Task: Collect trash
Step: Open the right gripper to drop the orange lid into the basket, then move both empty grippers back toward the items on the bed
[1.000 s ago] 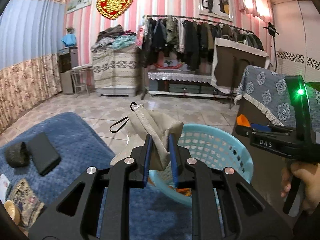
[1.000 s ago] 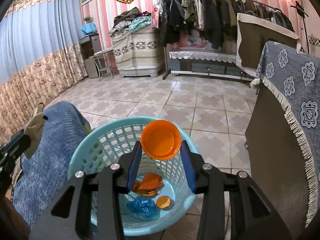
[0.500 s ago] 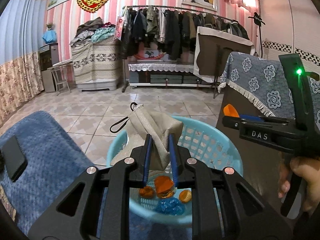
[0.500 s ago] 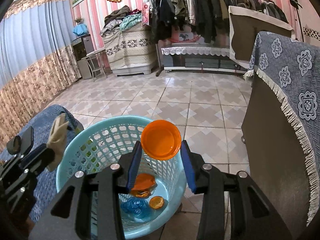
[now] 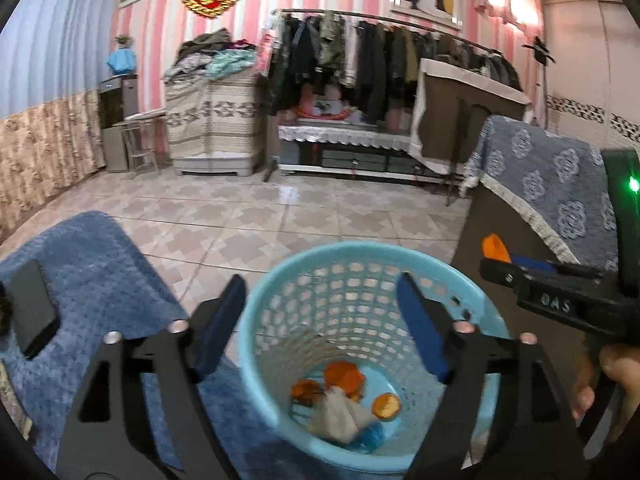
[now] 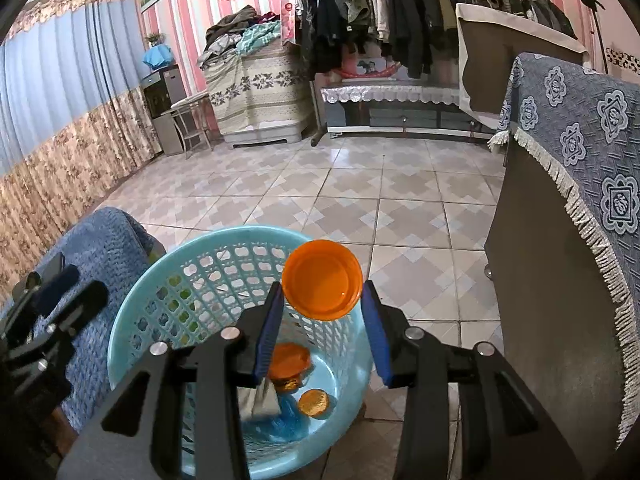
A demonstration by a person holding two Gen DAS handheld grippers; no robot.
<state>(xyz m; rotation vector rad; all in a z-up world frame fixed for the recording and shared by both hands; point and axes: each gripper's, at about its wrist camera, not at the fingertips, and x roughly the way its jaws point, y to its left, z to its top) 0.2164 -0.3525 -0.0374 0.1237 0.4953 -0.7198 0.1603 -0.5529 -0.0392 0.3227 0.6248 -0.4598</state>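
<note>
Trash, item one: orange plastic cup point(image 6: 322, 279), one in number, clamped between the blue pads of the right gripper point(image 6: 322, 302), lying on its side with its open mouth facing the camera and its axis running along the fingers; it is held above the near rim of the basket. Trash, item two: beige fabric pouch point(image 5: 338, 414), one, lying crumpled on the basket floor, long axis running roughly from the centre toward the near wall; also seen from the right wrist point(image 6: 262, 398). Container: light-blue perforated plastic basket point(image 5: 280, 280), one, round, standing upright on the tiled floor just beside the blue blanket point(image 5: 92, 264). Contents, counted: the pouch; three orange pieces point(image 5: 344, 376), exact kind unclear; one crumpled blue wrapper point(image 6: 286, 420) partly under the pouch. Left gripper point(image 5: 322, 312): one, over the basket mouth, jaws opening and standing wide apart, nothing between them. Right gripper seen from the left wrist point(image 5: 520, 268), with a hand point(image 5: 612, 376) on its handle and a green light lit. Also present: one black phone-like slab point(image 5: 32, 312) flat on the blanket; one blue patterned fringed cloth point(image 6: 580, 128) draped over dark furniture to the right of the basket.
</note>
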